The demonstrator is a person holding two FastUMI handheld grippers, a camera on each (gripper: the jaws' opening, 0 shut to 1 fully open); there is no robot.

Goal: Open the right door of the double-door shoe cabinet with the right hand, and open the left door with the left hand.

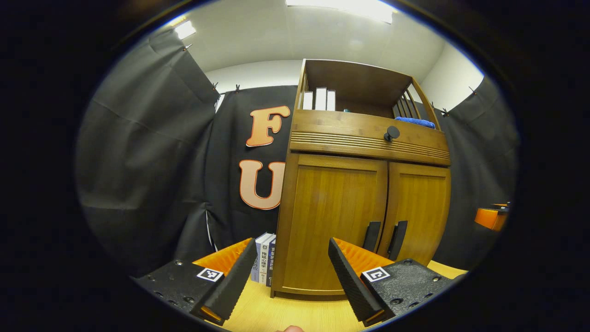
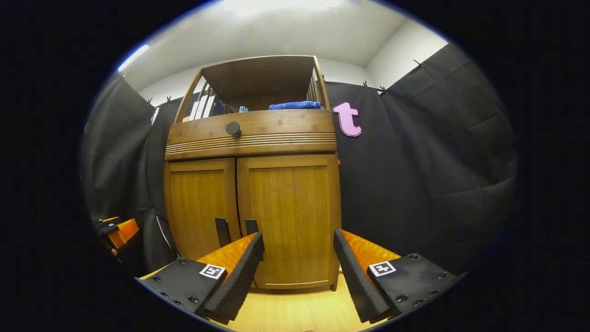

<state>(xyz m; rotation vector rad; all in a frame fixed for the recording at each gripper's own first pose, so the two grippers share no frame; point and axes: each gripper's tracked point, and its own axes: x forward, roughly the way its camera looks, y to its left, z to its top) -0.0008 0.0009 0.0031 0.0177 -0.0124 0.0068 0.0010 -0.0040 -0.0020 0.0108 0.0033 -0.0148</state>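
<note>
The wooden shoe cabinet stands upright on the table with both doors shut. In the left gripper view its left door and right door meet at two dark vertical handles. My left gripper is open, a short way in front of the left door's lower part and touching nothing. In the right gripper view the right door sits beside the left door, with the right door's handle just left of my open right gripper. Nothing lies between its fingers.
A drawer with a round dark knob runs above the doors. The open shelf on top holds books and a folded blue cloth. More books stand left of the cabinet on the light wooden table. Black cloth walls surround the booth.
</note>
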